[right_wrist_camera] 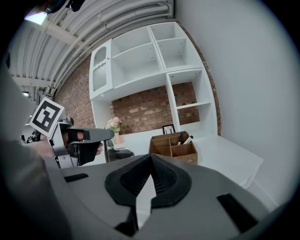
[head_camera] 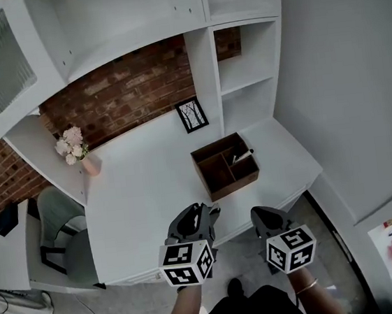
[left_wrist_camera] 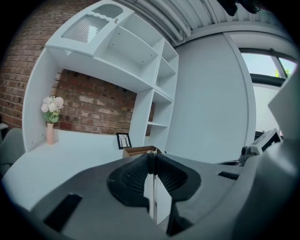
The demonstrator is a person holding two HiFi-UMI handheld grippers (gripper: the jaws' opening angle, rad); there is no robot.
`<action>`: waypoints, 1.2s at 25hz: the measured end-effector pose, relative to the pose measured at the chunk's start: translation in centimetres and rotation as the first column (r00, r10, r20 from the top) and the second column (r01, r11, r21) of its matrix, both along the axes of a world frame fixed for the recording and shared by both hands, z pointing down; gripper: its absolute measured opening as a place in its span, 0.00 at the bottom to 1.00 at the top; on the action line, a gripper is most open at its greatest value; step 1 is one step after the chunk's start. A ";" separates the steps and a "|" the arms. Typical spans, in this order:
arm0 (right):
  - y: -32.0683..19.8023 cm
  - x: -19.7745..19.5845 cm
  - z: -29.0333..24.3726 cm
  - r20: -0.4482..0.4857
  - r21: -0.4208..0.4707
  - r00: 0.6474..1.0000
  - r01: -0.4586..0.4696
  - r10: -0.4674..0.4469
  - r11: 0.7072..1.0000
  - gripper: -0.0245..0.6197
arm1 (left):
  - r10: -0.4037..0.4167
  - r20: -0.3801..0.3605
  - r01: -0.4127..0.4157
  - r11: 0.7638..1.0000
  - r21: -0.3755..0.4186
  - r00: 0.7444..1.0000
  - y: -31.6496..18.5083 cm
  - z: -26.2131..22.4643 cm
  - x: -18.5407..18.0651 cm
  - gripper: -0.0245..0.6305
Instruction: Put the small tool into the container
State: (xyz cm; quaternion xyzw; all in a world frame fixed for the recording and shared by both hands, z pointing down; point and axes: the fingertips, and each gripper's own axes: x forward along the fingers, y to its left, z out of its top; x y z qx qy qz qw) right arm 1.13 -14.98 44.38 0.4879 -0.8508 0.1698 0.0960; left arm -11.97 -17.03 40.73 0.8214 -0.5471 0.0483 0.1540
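A brown wooden container point(head_camera: 224, 165) with several compartments stands on the white desk point(head_camera: 144, 194), right of middle. A small dark tool with a white tip point(head_camera: 242, 156) leans in its back right compartment; the right gripper view shows the tool point(right_wrist_camera: 187, 139) in the container point(right_wrist_camera: 174, 146) too. My left gripper point(head_camera: 204, 213) is shut and empty, held at the desk's front edge, short of the container point(left_wrist_camera: 138, 151). My right gripper point(head_camera: 262, 215) is also shut and empty, just off the front edge, right of the left one. The left gripper point(right_wrist_camera: 79, 138) shows at the right gripper view's left.
A pink vase of flowers point(head_camera: 76, 151) stands at the desk's back left, a small framed picture point(head_camera: 192, 114) leans against the brick wall. White shelving point(head_camera: 246, 69) rises behind the container. A grey chair point(head_camera: 64, 234) sits left of the desk, a wall runs along the right.
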 end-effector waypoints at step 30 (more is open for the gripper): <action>-12.2 2.7 1.4 0.035 -0.037 0.999 0.030 -0.029 0.999 0.05 | -0.017 -0.008 0.018 0.998 0.056 1.000 -15.3 -2.7 2.9 0.13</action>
